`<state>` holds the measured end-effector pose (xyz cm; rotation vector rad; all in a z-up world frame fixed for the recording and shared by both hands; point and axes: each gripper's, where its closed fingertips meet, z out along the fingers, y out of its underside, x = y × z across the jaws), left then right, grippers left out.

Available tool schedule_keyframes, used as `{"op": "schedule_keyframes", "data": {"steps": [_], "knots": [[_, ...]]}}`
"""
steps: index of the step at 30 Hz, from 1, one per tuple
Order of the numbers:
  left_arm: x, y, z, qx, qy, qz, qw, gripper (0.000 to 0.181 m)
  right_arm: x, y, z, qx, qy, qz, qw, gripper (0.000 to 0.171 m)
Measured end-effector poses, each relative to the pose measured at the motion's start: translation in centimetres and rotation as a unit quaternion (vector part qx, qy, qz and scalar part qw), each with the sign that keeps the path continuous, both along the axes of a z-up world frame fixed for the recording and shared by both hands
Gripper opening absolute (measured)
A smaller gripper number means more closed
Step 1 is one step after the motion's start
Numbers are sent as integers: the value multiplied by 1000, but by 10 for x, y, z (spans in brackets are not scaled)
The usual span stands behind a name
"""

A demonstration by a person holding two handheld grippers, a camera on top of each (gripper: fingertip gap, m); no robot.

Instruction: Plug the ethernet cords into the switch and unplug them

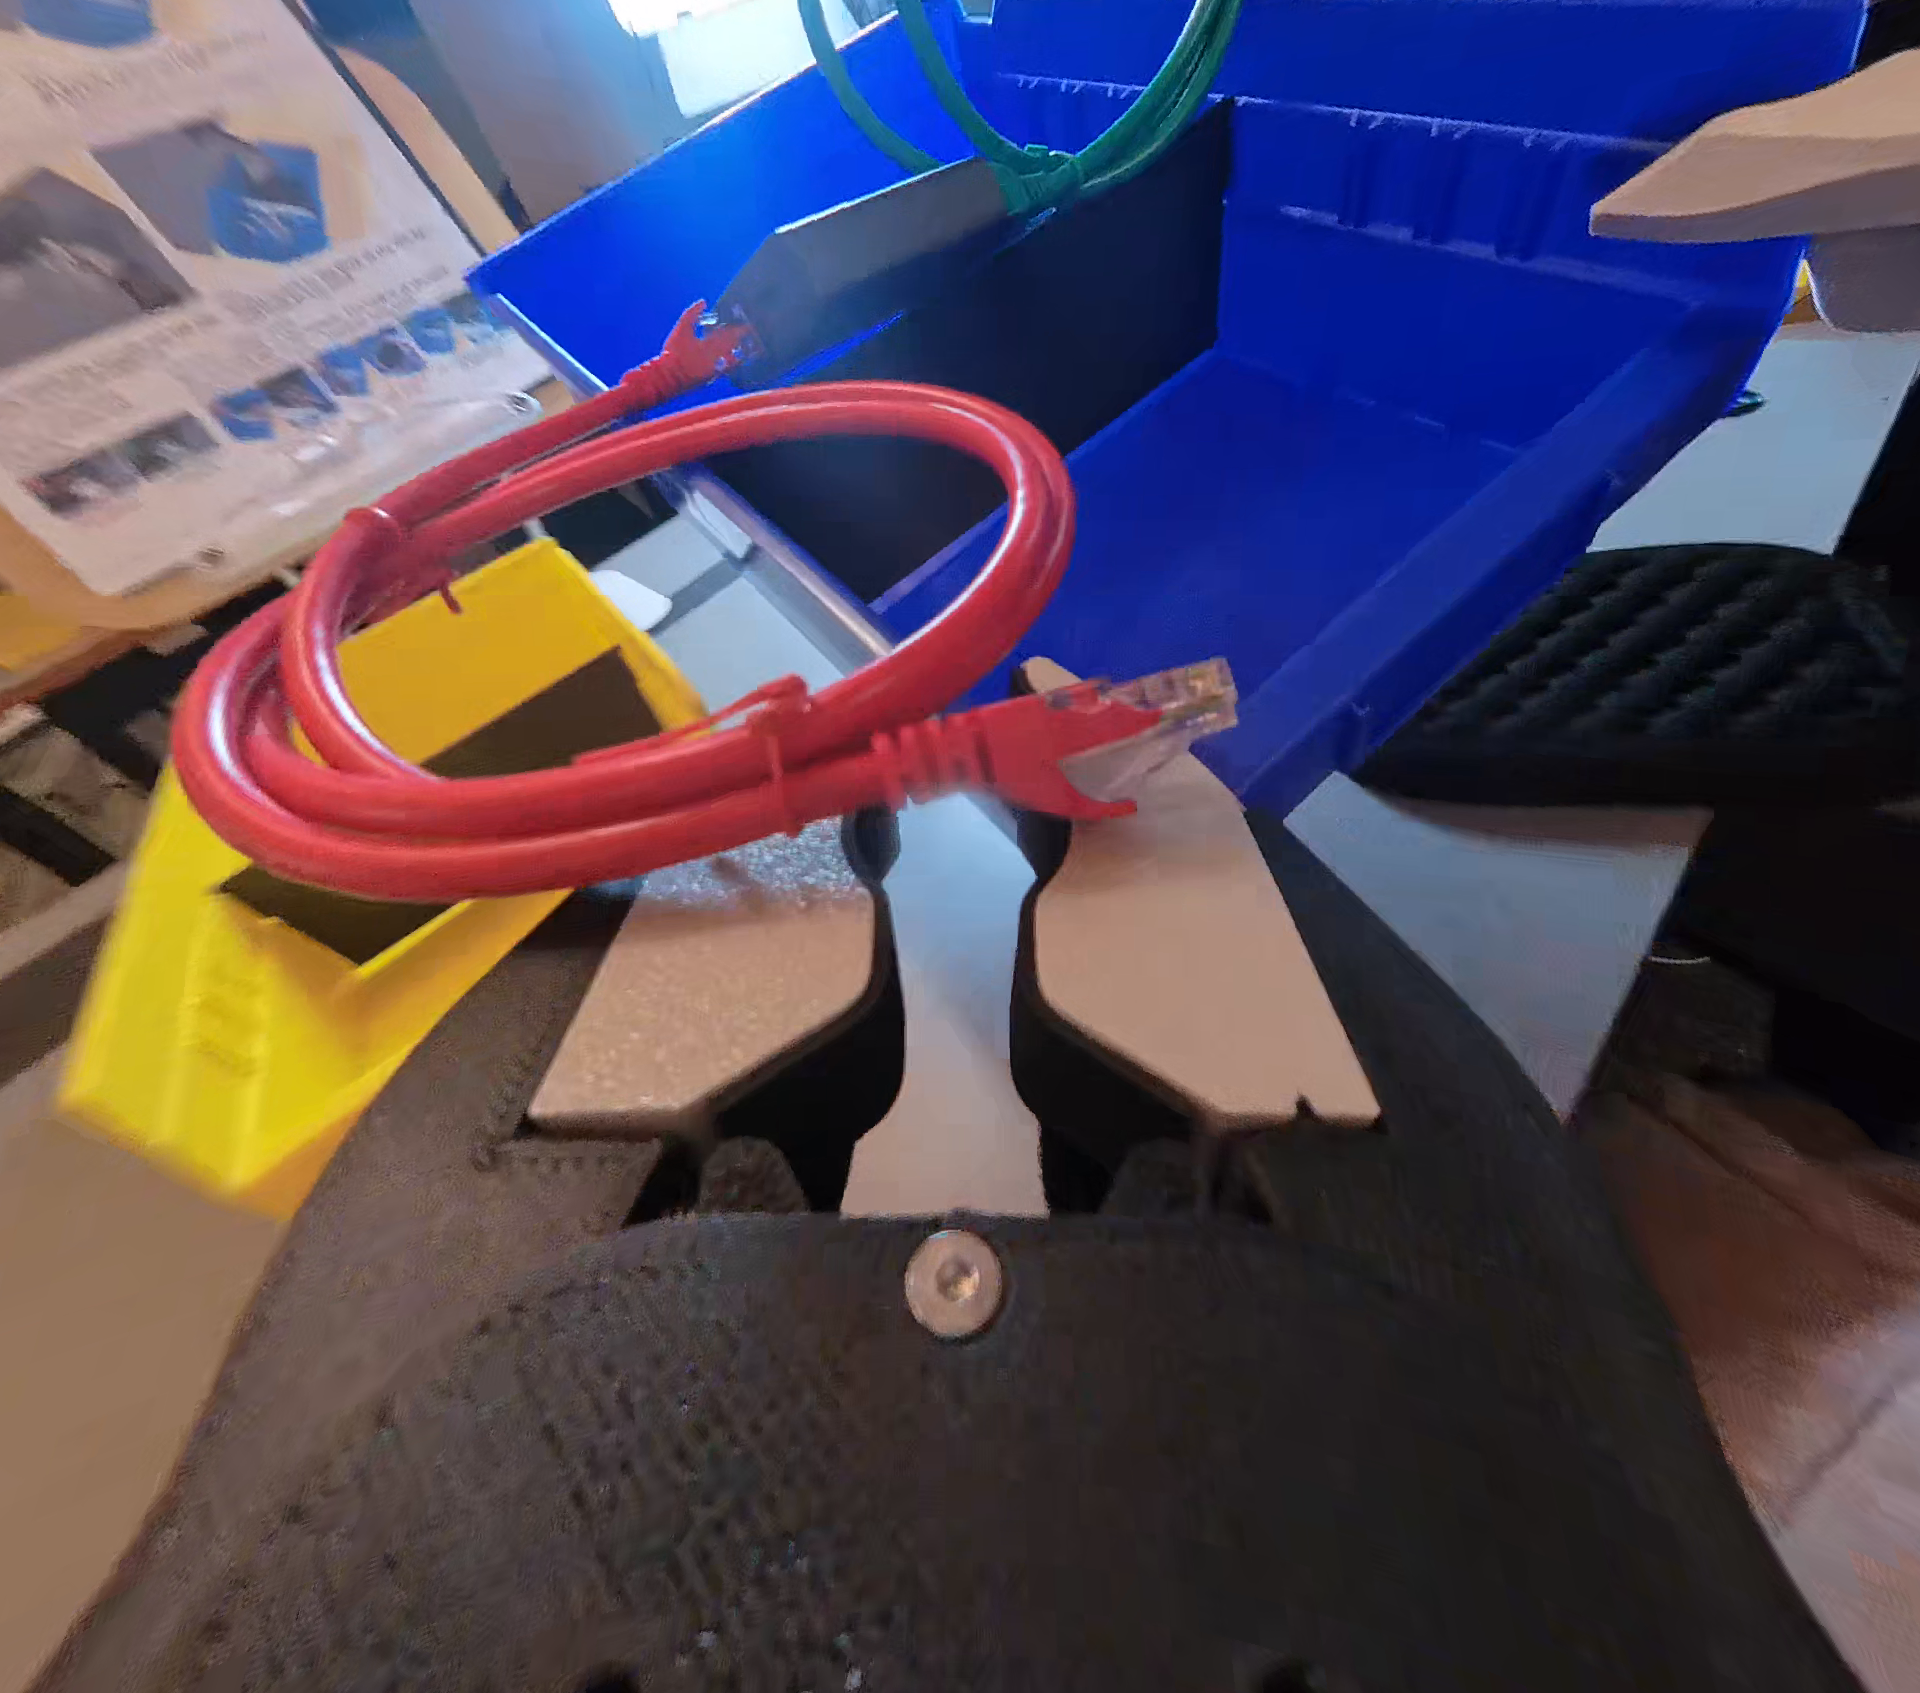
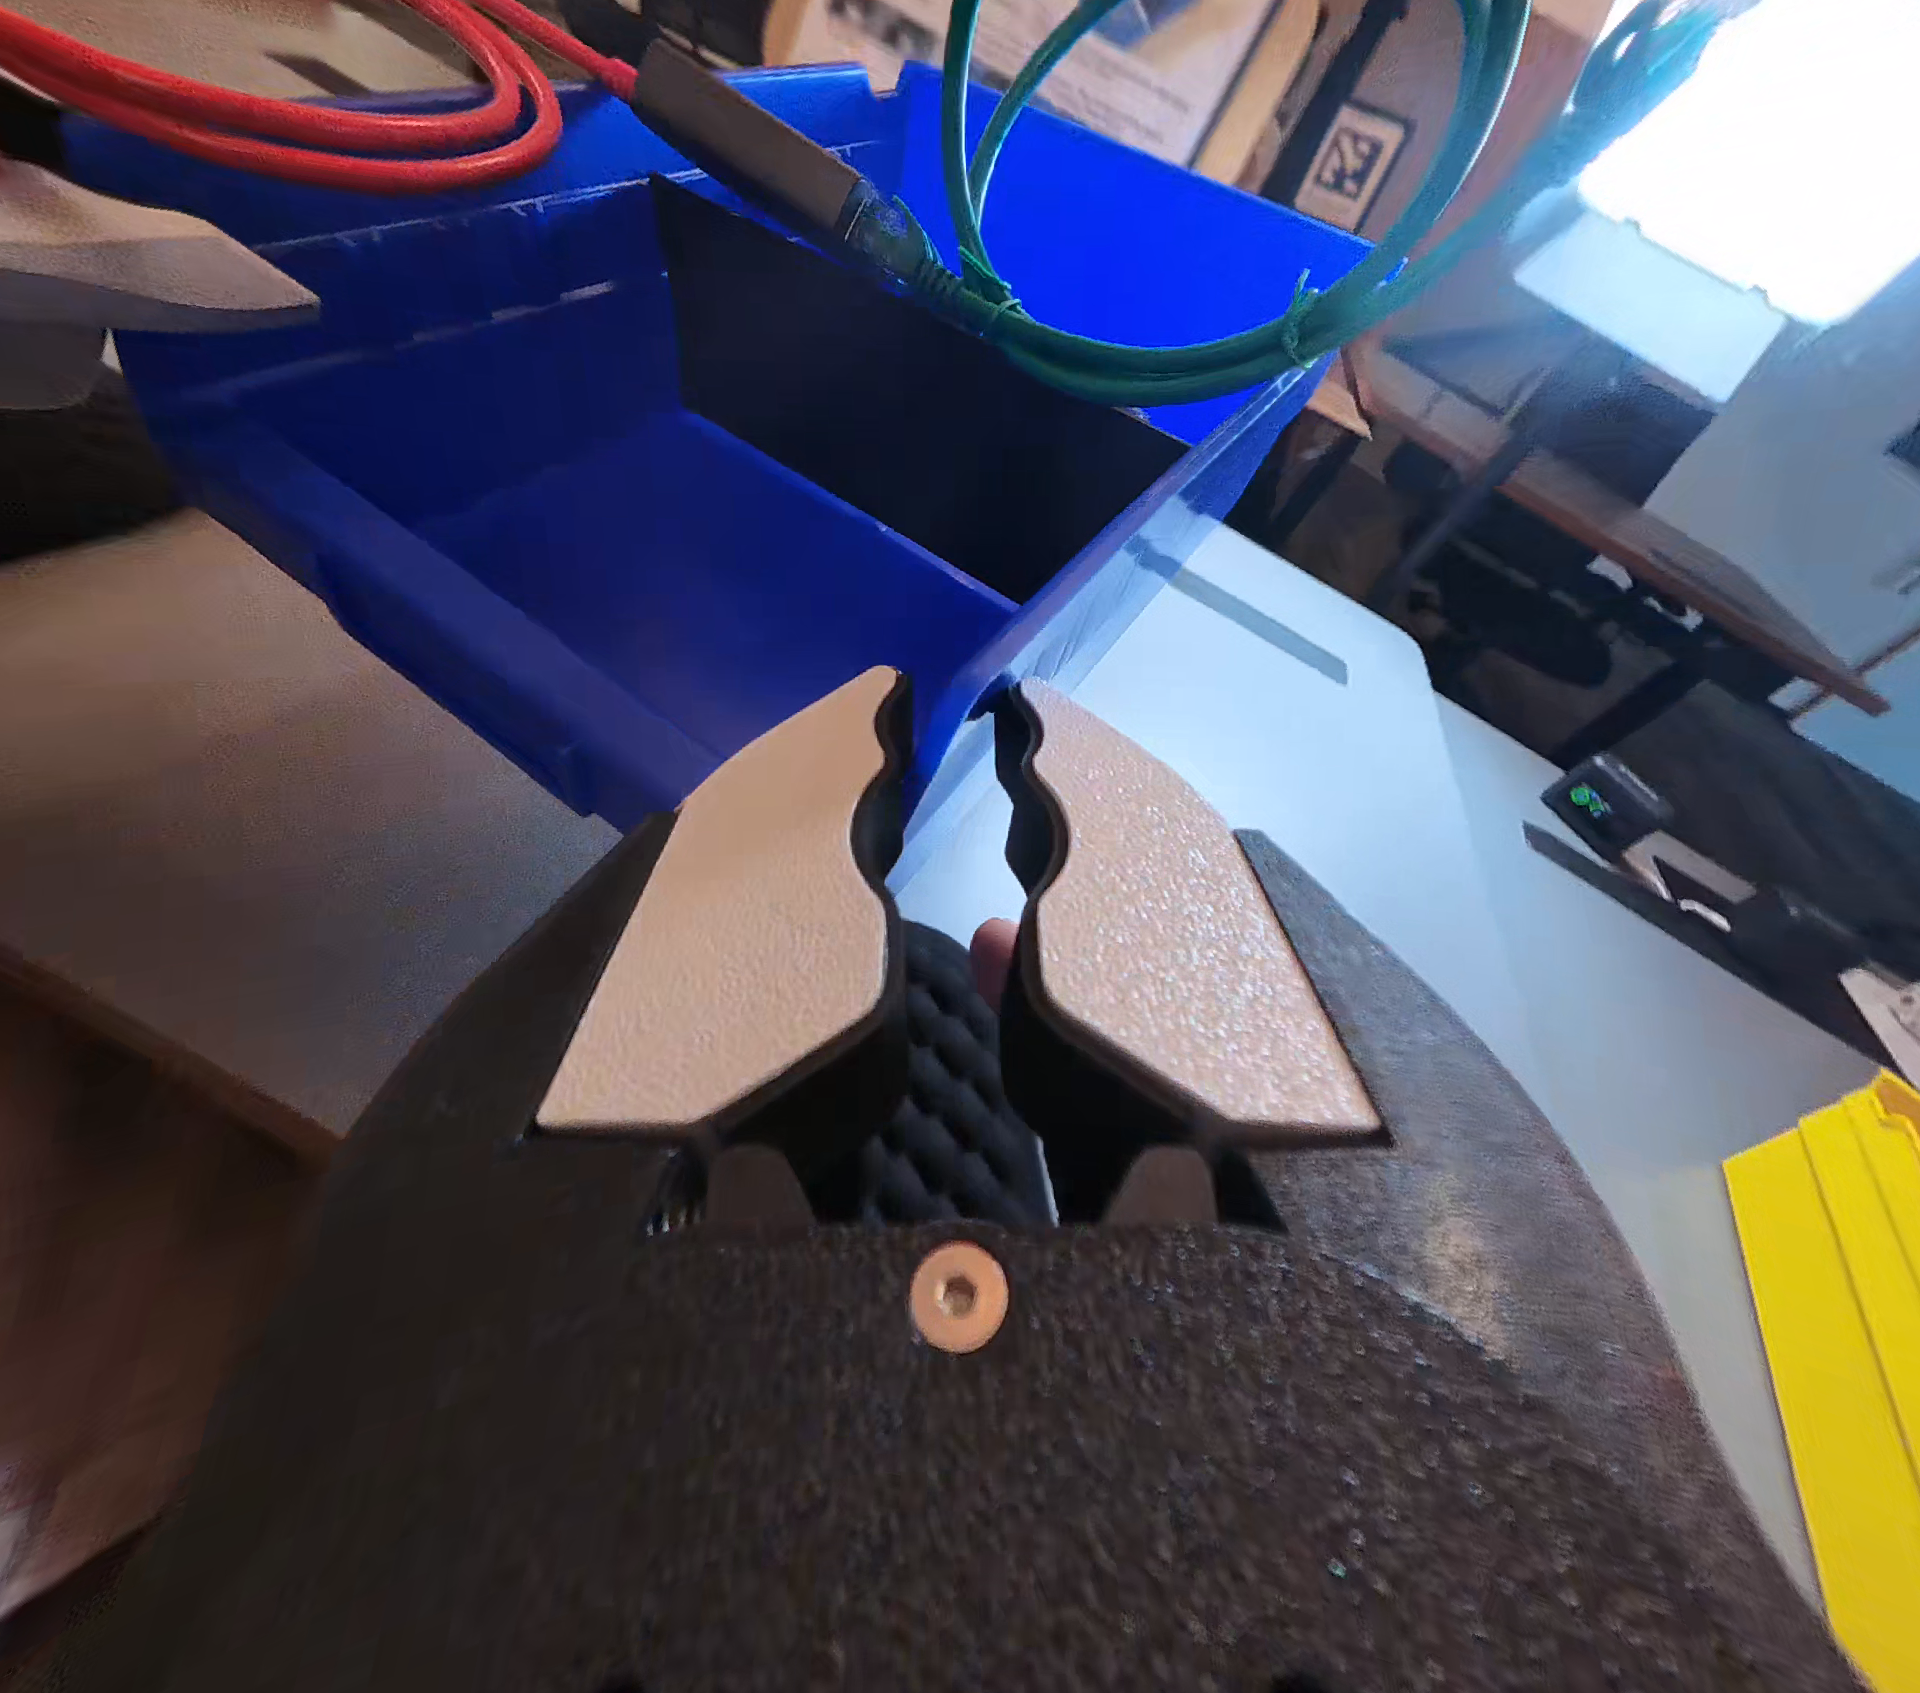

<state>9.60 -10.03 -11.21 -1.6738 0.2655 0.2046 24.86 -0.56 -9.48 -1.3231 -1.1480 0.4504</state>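
Red coiled ethernet cable (image 1: 623,656) is sitting clamped in the left gripper (image 1: 961,796), fingers pinching just behind its clear plug (image 1: 1174,703).
Right gripper (image 2: 951,708) is hovering with a narrow gap between its fingers, grasping nothing, tips over the near rim of the blue plastic bin (image 2: 644,563). Farther back, the small dark rectangular switch (image 1: 862,251) is resting tilted on the bin's black divider, red cable's other end plugged into one side, green coiled ethernet cable (image 2: 1247,116) plugged into the opposite side and looping upward. Yellow plastic bin (image 1: 312,968) is sitting left of the blue one on the grey tabletop (image 2: 1455,864).
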Motion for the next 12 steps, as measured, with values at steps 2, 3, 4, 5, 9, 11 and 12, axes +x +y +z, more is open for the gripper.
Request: {"op": "schedule_keyframes", "data": {"steps": [2, 3, 4, 5, 9, 11, 12], "knots": [[-6, -37, 17, 11, 34, 20, 999, 19, -8, -30, 12, 12, 22, 27, 999, 15], [-11, -57, 25, 15, 51, 32, 998, 19, -16, -44, 17, 15, 31, 45, 998, 15], [-17, -76, 33, 17, 67, 47, 997, 20, -26, -57, 23, 15, 43, 66, 997, 15], [-25, -96, 41, 19, 81, 64, 994, 20, -39, -71, 28, 13, 55, 89, 995, 15], [-62, -174, 63, 24, 133, 141, 981, 20, -102, -124, 39, 10, 78, 173, 982, 15], [-84, -207, 65, 6, 150, 180, 972, 22, -135, -148, 40, -10, 89, 219, 972, 15], [-95, -221, 63, -5, 158, 200, 967, 22, -152, -160, 39, -19, 91, 238, 967, 15]]}}
